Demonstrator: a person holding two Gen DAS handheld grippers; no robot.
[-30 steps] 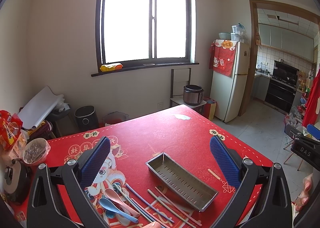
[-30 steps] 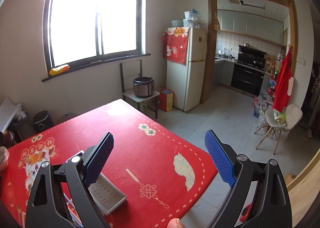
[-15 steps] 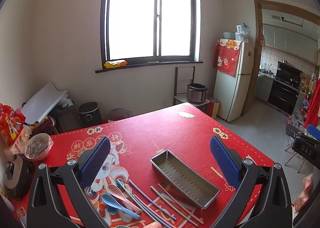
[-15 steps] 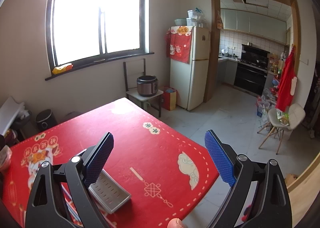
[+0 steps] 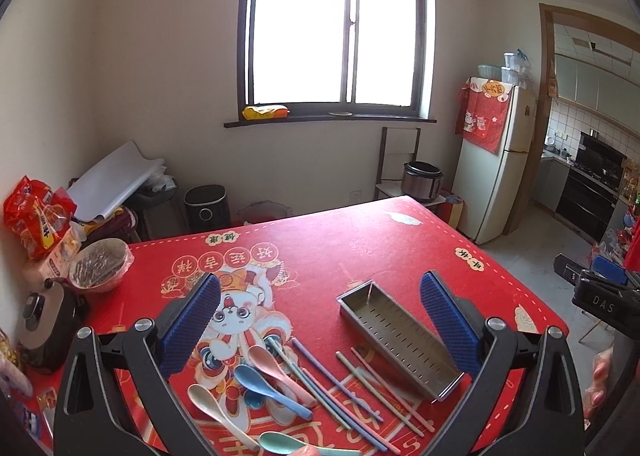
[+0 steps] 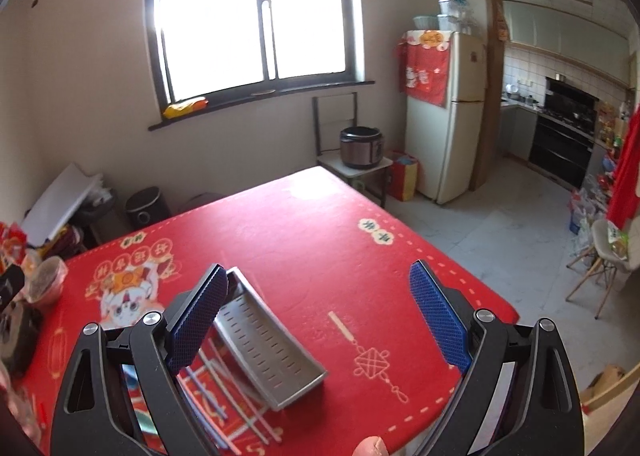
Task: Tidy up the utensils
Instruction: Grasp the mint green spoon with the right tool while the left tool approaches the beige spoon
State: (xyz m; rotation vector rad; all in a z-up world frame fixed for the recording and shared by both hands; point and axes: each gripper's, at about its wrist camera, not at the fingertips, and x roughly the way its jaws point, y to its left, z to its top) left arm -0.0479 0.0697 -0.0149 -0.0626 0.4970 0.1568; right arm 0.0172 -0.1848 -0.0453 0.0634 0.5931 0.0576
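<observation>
A perforated steel utensil tray [image 5: 396,332] lies empty on the red tablecloth [image 5: 320,248]; it also shows in the right wrist view [image 6: 264,344]. Left of it lie several pastel chopsticks [image 5: 344,388] and spoons: pink [image 5: 276,372], blue [image 5: 264,388], cream [image 5: 216,412] and teal [image 5: 288,444]. My left gripper [image 5: 320,316] is open and empty, held above the utensils. My right gripper [image 6: 320,316] is open and empty, above the table to the right of the tray. Some chopsticks [image 6: 232,408] show beside its left finger.
A covered bowl [image 5: 100,264], snack bags [image 5: 36,216] and a dark appliance [image 5: 44,320] crowd the table's left edge. The right table edge [image 6: 460,268] drops to the floor. A fridge [image 6: 444,116] and a rice cooker on a stool [image 6: 360,144] stand beyond.
Both grippers have tilted down and drawn nearer the table, so the tray, spoons and chopsticks show more fully. Both stayed open. Nothing on the table moved.
</observation>
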